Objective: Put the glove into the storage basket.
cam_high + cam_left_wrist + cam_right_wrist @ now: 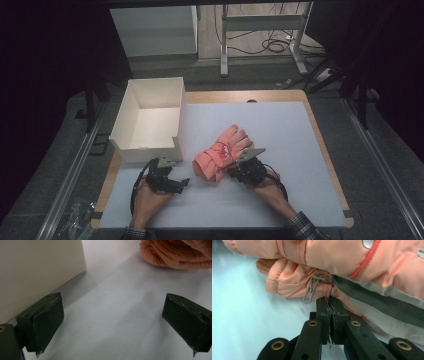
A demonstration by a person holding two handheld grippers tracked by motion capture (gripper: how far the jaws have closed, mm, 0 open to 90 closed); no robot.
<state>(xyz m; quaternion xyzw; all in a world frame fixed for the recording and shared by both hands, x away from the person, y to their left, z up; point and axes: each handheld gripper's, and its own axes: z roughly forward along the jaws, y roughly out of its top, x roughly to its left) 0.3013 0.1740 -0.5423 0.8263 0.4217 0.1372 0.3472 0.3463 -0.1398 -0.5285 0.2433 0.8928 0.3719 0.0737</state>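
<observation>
A pair of salmon-pink padded winter gloves [222, 152] lies stacked near the middle of a pale worktop [280, 130], fingers pointing away from the person. The right gripper [239, 162] sits at the gloves' near right edge; in the right gripper view its jaws are pressed together on a thin edge of glove fabric, just beside a small grey plastic clip [310, 290] and a dark mesh strap [372, 300]. The left gripper [184, 182] rests low on the worktop, to the left of the gloves and apart from them, its jaws wide apart with nothing between them. An open white cardboard box [150, 120] stands at the worktop's left edge, just behind the left gripper.
</observation>
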